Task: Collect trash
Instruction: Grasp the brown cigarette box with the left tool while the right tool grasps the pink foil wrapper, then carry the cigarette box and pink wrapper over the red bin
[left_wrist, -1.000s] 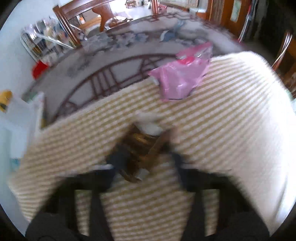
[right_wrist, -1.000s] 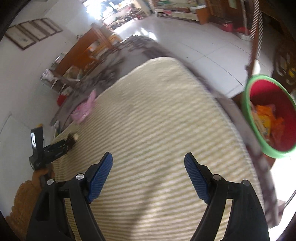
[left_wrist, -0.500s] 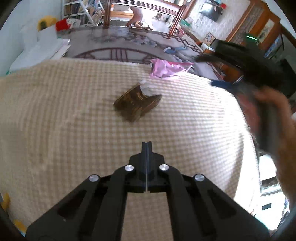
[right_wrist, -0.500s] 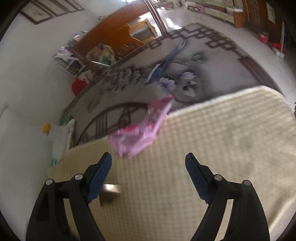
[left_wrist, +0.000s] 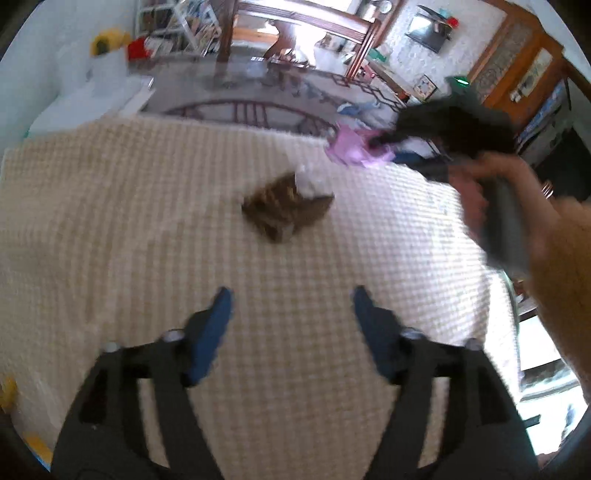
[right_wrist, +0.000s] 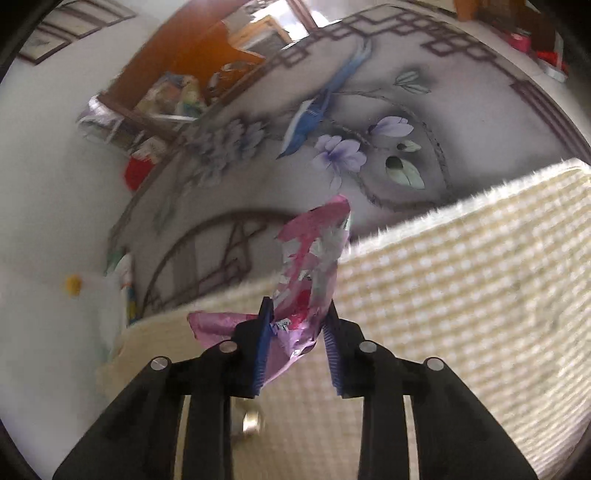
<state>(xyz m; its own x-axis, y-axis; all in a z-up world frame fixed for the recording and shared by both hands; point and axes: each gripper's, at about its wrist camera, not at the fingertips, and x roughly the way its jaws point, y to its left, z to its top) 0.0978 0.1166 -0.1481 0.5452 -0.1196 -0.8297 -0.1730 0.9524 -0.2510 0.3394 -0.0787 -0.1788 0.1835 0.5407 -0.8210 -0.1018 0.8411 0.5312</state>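
Note:
A pink foil wrapper (right_wrist: 314, 273) lies at the far edge of the cream checked mat (right_wrist: 461, 288). My right gripper (right_wrist: 297, 343) is closed on its near end, the wrapper sticking up between the blue pads. In the left wrist view the same wrapper (left_wrist: 352, 149) shows with the right gripper (left_wrist: 439, 136) over it. A brown wrapper with a white scrap (left_wrist: 286, 206) lies mid-mat. My left gripper (left_wrist: 291, 317) is open and empty, short of the brown wrapper.
The mat lies on a grey floral rug (right_wrist: 369, 122). Wooden furniture (left_wrist: 295, 33) and cluttered shelves (right_wrist: 166, 103) stand beyond it. A red object (right_wrist: 138, 171) sits by the wall. A small metallic piece (right_wrist: 253, 422) lies on the mat under my right gripper.
My left gripper was shut and has opened wide. My right gripper swung from the green bin side to the pink wrapper and closed on it.

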